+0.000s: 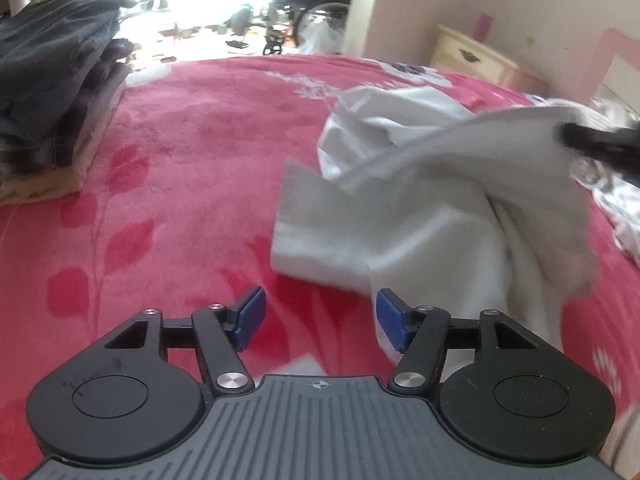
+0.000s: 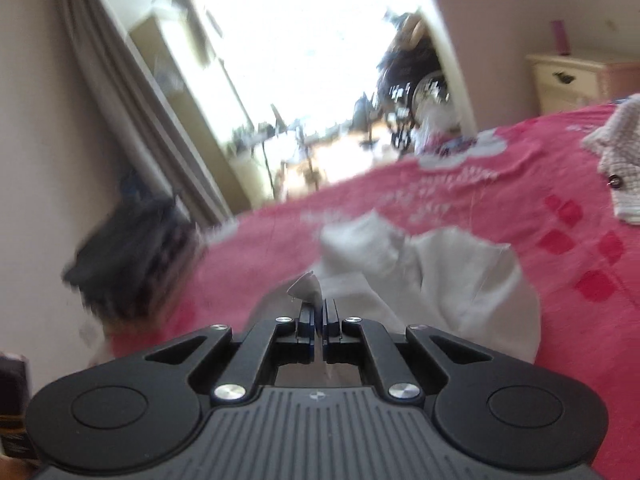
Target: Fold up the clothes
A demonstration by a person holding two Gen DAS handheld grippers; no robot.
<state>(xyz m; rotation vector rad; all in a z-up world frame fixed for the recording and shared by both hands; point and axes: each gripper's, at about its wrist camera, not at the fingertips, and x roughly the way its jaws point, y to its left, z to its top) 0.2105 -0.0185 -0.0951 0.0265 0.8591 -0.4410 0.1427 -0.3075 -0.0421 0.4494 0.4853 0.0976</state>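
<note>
Our right gripper has its jaws clenched on a pinch of the white garment, lifting one edge while the rest lies crumpled on the pink bedspread. Our left gripper hovers with jaws released just short of the cloth's near corner. Farther left a stack of folded clothes sits on the bed; we see no containers.
</note>
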